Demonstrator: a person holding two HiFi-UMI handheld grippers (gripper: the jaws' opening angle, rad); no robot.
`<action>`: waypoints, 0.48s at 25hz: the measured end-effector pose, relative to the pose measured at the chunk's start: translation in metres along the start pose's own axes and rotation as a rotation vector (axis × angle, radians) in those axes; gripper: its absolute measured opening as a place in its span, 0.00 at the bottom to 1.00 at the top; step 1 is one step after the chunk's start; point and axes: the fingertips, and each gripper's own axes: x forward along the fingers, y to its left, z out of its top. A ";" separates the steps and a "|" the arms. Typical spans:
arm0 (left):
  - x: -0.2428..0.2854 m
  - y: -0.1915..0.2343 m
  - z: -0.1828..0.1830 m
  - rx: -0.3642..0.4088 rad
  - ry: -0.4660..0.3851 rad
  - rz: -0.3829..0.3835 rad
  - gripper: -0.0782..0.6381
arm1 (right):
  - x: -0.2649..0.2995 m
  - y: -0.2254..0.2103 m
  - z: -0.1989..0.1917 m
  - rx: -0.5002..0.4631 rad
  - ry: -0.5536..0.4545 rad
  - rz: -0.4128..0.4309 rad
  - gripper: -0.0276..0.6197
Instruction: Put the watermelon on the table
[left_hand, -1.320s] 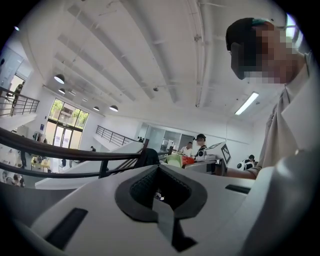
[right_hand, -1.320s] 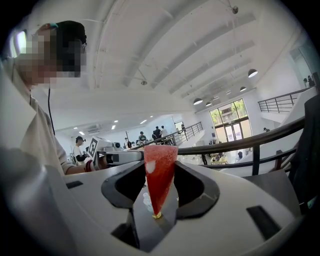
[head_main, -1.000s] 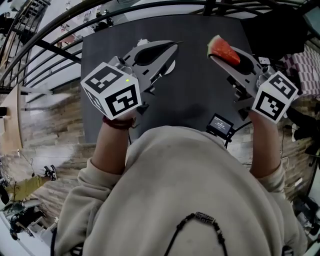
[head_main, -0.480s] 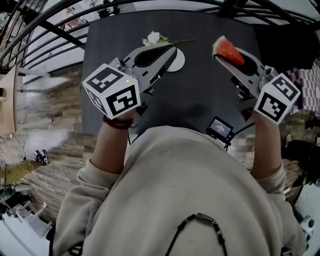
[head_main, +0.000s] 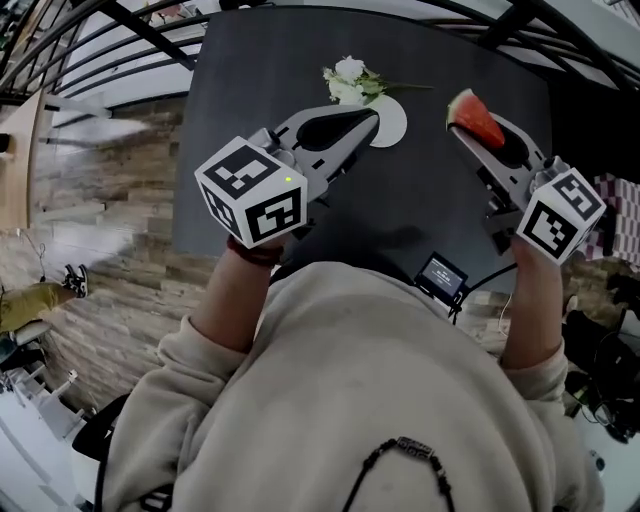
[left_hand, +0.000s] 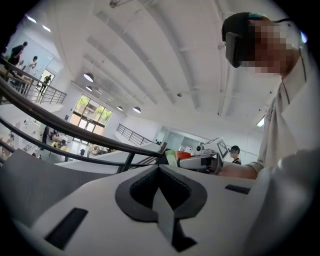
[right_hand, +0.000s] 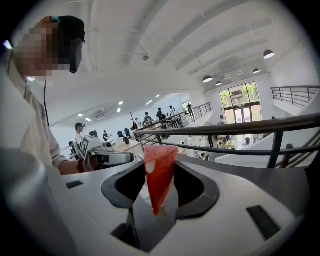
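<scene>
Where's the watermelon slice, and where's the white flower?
watermelon slice (right_hand: 159, 174), right gripper view, middle of the red flesh.
white flower (head_main: 349, 70), head view, the top bloom.

Flowers (head_main: 348, 80) on far side of table (head_main: 250, 130), disc (head_main: 395, 128) just before them, watermelon (head_main: 475, 120) to their right, perhaps raised

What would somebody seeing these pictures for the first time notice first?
The red watermelon wedge stands out, clamped in the right gripper over the right side of the dark table. Next comes the white flower lying toward the table's far edge, just beyond the shut, empty left gripper.
</scene>
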 end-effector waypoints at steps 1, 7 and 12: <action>-0.005 0.005 -0.002 -0.002 -0.013 0.009 0.11 | 0.006 0.000 -0.003 0.011 0.001 -0.002 0.33; 0.025 0.013 -0.028 -0.037 0.012 0.000 0.11 | 0.014 -0.031 -0.019 0.055 0.025 0.001 0.33; 0.032 0.014 -0.037 -0.032 0.043 -0.026 0.11 | 0.022 -0.036 -0.027 0.046 0.050 -0.012 0.33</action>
